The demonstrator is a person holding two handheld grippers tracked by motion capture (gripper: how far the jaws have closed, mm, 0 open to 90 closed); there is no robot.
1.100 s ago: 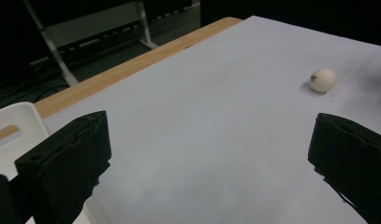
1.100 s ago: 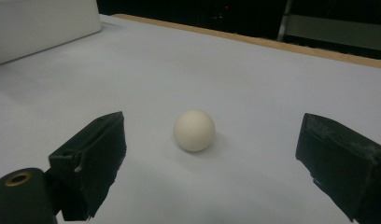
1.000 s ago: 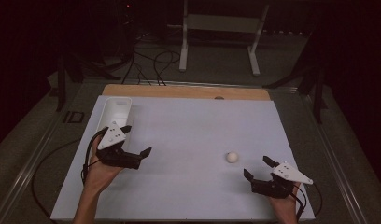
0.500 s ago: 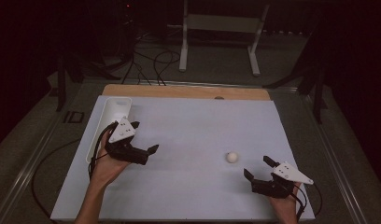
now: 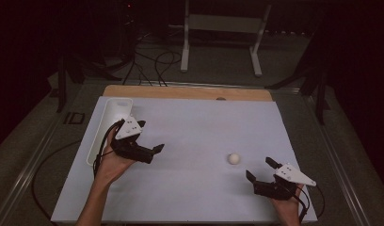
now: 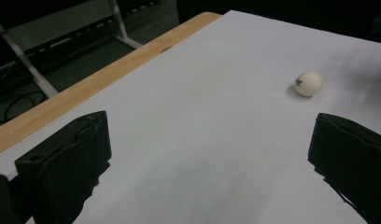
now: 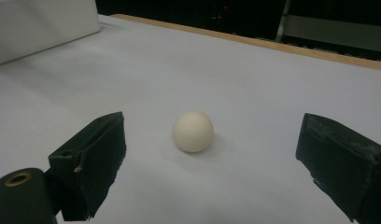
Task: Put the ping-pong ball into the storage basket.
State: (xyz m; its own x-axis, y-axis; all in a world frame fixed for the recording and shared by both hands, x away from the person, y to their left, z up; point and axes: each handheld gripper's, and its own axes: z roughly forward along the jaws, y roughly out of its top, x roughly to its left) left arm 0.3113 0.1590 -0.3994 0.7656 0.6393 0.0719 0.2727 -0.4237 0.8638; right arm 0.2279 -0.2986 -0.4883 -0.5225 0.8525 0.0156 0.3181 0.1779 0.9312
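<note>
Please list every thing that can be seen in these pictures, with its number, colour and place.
ball: one, cream white, on the white sheet, right of centre, just ahead of the right hand-held gripper, apart from both.
tray: one, white, long, at the left edge of the sheet.
sheet: one, white, covering most of the table.
table: one, light wood, its far edge bare.
stand: one, white metal frame, on the floor beyond the table.
cables: several, black, on the floor behind the table.
left hand-held gripper: one, black, open, beside the tray.
right hand-held gripper: one, black, open, near the ball.
</note>
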